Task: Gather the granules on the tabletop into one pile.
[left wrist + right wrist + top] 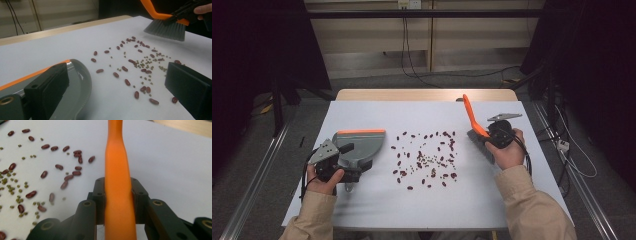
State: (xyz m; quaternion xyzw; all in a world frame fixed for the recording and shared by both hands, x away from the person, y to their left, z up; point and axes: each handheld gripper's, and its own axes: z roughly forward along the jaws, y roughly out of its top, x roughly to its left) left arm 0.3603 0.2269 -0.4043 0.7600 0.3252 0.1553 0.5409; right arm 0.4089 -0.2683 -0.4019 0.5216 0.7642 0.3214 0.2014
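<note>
Right gripper view: tongs (pixel 117 195) clamping orange brush (pixel 117 170).

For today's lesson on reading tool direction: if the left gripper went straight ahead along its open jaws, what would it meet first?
Probably the scattered beans on the white table; the brush lies beyond them. Depth is uncertain.

dustpan (pixel 358 148) left of beans (pixel 427 159), brush (pixel 477 128) right
</note>
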